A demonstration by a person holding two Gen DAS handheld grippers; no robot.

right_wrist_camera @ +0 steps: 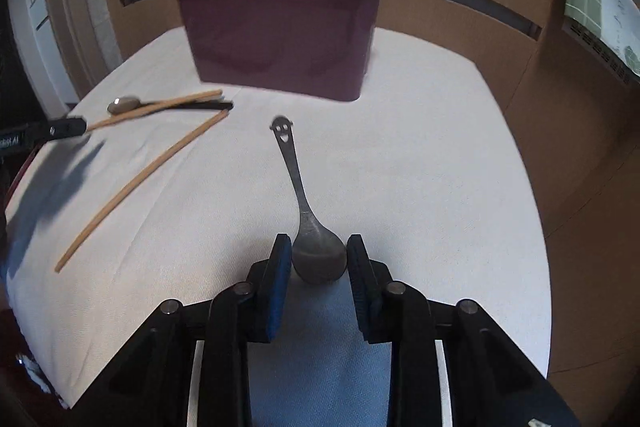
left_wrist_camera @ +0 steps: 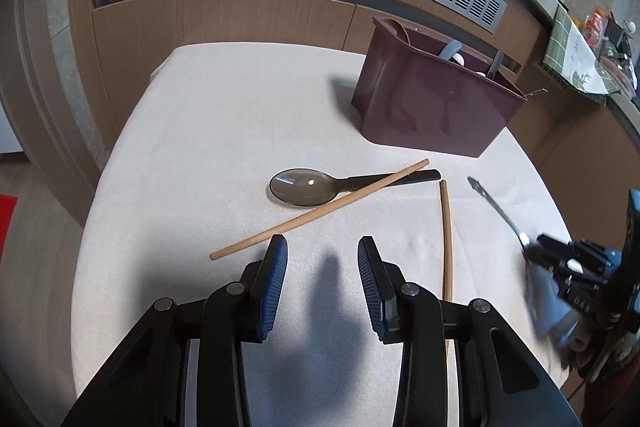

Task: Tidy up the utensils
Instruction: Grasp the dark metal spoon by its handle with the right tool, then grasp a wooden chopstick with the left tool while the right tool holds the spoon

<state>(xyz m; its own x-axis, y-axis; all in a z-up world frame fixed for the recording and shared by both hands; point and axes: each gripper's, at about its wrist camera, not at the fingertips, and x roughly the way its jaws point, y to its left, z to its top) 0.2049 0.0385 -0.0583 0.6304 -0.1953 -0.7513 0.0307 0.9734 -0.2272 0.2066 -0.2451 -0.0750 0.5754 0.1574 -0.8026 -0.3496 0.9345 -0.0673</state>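
Between the right tongs point(right_wrist_camera: 318, 255) lies a metal spoon point(right_wrist_camera: 304, 211), bowl nearest, both pads at its rim, the smiley-cut handle pointing away toward the maroon utensil caddy point(right_wrist_camera: 280, 39). Both tongs tilt steeply down over the cloth-covered surface point(right_wrist_camera: 420, 167). Left tongs point(left_wrist_camera: 322, 255) hang parted, empty, near two chopsticks point(left_wrist_camera: 320, 209).

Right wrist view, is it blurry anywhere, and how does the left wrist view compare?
Right wrist view: the maroon bin and chopsticks smear with motion blur, while the metal spoon stays fairly sharp. Left wrist view: mostly crisp, only the right gripper at the edge blurs; both bend at the fisheye rim.
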